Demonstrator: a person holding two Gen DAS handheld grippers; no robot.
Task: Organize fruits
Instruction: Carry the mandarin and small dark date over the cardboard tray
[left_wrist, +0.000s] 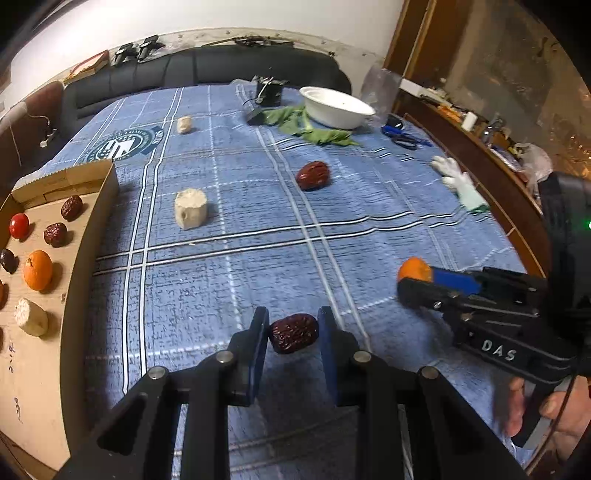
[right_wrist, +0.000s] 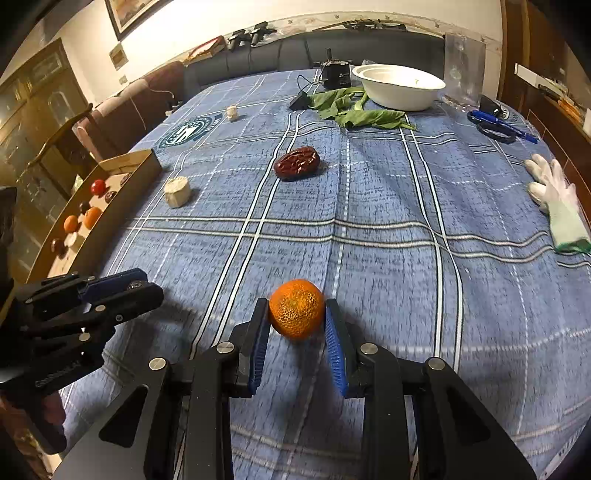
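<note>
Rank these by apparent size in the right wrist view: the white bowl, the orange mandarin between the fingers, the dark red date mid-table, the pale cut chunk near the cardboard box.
1. White bowl
2. Orange mandarin, though nearness to the camera inflates it
3. Dark red date
4. Pale cut chunk

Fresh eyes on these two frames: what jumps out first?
Each pair of tongs frames a fruit over the blue plaid cloth: the left tongs bracket a wrinkled red date, and the right tongs bracket an orange tangerine. At the far left, a cardboard tray already holds sorted fruit. Another red date lies loose mid-table, with a white bowl at the far end.
</note>
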